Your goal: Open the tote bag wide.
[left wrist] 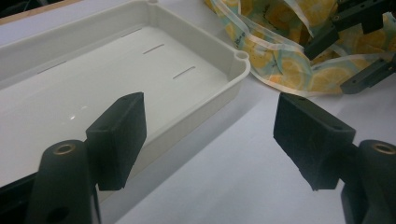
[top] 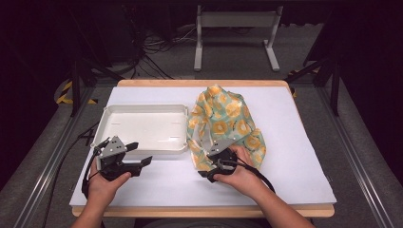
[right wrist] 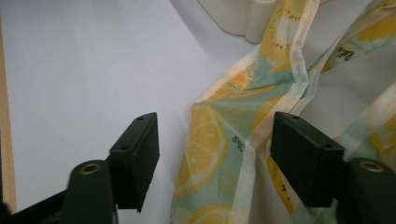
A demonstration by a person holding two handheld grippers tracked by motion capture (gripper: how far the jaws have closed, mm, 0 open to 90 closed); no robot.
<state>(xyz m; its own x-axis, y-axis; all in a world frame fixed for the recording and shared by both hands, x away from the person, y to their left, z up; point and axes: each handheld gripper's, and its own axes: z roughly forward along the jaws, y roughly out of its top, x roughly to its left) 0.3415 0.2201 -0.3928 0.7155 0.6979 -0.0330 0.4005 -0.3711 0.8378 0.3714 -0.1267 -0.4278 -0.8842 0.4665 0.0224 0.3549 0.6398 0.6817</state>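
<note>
surface: white-topped table | on it: empty white tray, lemon-print cloth just beside tray

Cloth, at 3 o'clock of the tray: pale teal printed with yellow-orange lemon slices, whitish hem. Tray: plain off-white. Table sheet: white, over a light wood edge; gripper pads: black.

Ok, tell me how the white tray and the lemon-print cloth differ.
The white tray is rigid, rectangular and plain, while the lemon-print cloth is soft, crumpled and patterned in yellow and teal. The tray lies flat with nothing in it; the cloth is heaped, with its edge between the right hand-held gripper jaws. Both rest side by side on the white table.
</note>
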